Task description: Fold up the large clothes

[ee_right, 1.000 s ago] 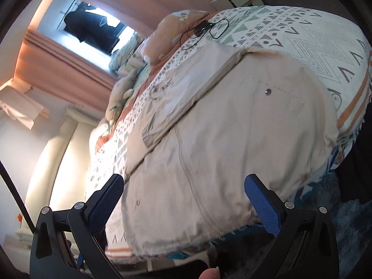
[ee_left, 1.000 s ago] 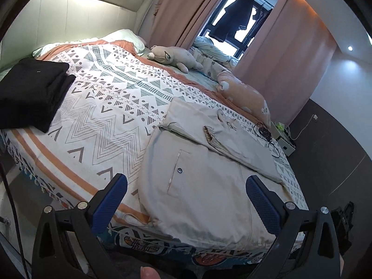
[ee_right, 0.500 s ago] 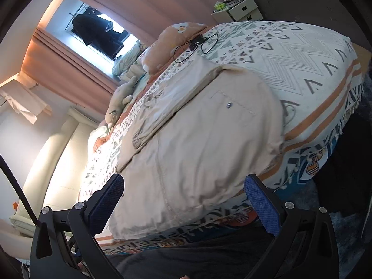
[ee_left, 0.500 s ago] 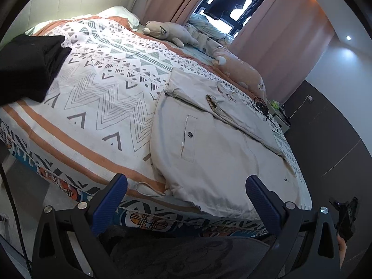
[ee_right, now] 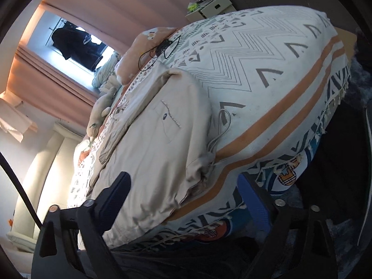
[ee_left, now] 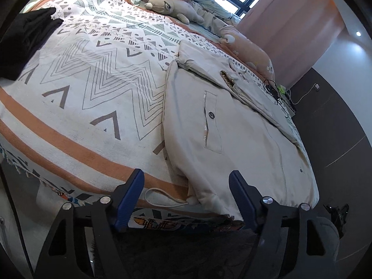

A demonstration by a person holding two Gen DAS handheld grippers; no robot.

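Closing left tool point(ee_left: 186, 193) and right tool point(ee_right: 183, 200), both apart, straddling jacket point(ee_left: 232, 139) hem at bed edge point(ee_left: 69, 186).

Patterned bed point(ee_left: 97, 74) bears beige jacket point(ee_left: 232, 144), black clothes point(ee_left: 25, 34).

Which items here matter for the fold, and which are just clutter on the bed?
Job:
- beige jacket, spread at the bed's foot edge
- left gripper, jaws closing around its hem corner, pads not yet pressing
- right gripper, jaws closing around the hem

Lying about:
- folded black garment
- grey plush toy
- pink plush
- black cable
- patterned bedspread
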